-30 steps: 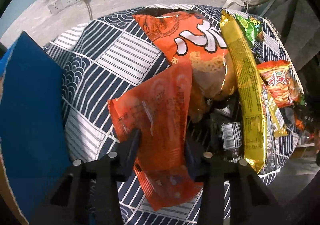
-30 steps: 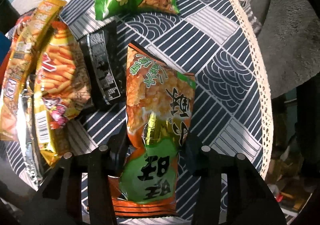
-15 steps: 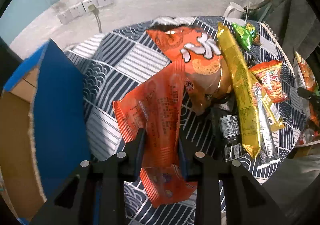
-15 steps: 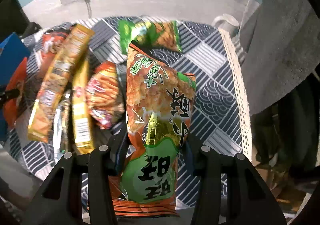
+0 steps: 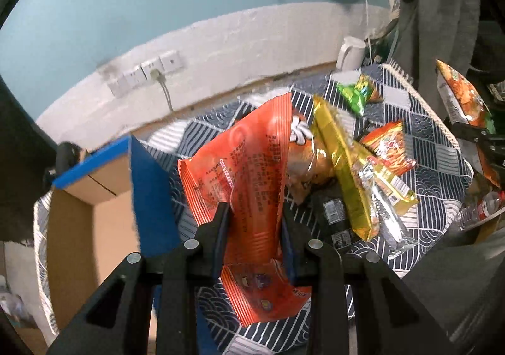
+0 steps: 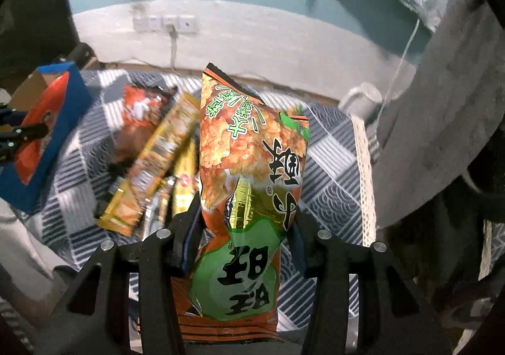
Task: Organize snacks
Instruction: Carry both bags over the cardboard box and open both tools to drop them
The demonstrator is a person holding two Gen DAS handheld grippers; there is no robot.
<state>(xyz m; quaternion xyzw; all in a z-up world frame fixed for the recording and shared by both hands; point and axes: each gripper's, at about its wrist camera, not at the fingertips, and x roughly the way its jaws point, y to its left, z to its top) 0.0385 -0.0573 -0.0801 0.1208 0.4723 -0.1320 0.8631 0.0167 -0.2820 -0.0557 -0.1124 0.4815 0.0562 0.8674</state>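
My left gripper (image 5: 254, 219) is shut on an orange snack packet (image 5: 243, 171) and holds it above the table, right of an open blue cardboard box (image 5: 148, 184). My right gripper (image 6: 244, 216) is shut on an orange-and-green rice-cracker bag (image 6: 249, 165), lifted over the table's right half. That bag also shows at the far right of the left wrist view (image 5: 464, 99). The box (image 6: 47, 134) and the left gripper's orange packet (image 6: 41, 121) appear at the left of the right wrist view.
On the patterned tablecloth (image 5: 442, 178) lies a pile of snacks: a long gold packet (image 5: 344, 162), an orange chip bag (image 5: 300, 153), a red-yellow stick-snack bag (image 5: 388, 153), a green bag (image 5: 356, 93) and black packets (image 5: 334, 216). A white mug (image 5: 350, 53) stands at the back by the wall.
Both grippers have risen and tilted up with their packets, so the wall now fills the upper views. The left gripper has shifted toward the blue box.
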